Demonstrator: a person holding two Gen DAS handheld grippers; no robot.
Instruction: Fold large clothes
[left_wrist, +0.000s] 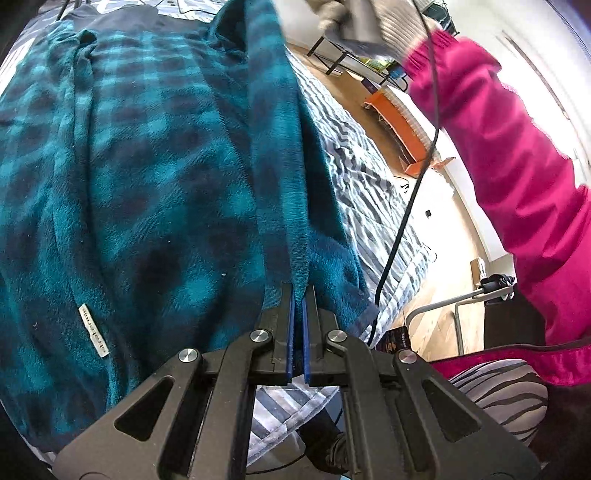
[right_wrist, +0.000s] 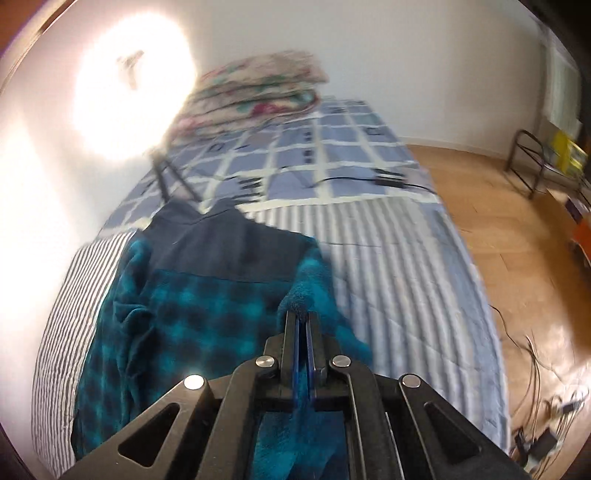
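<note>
**Two grippers pinch a plaid fleece on a striped bed**

A teal-and-navy plaid fleece garment (left_wrist: 147, 166) lies spread on a bed (right_wrist: 388, 258) with a striped and checked cover, its dark navy upper panel (right_wrist: 221, 251) toward the far end, near a heap of folded floral bedding (right_wrist: 255, 92). The left gripper (left_wrist: 297, 295) is clamped narrow on a hemmed edge of the fleece, which runs taut away from its jaws up the frame. The right gripper (right_wrist: 303, 317), held by a person in a knit glove (left_wrist: 369, 18) and magenta sleeve (left_wrist: 498, 147), has its jaws closed on a bunched fold of the same fleece.

The cloth looks thick, soft and limp: likely light for its bulk, grippy rather than slippery, and prone to sag and drag between holds. Hems and corners seem the surest places to take it, as here. Its long axis appears to run along the bed, away from the person. A white label (left_wrist: 94, 332) shows on the near part, close to the left gripper.
</note>
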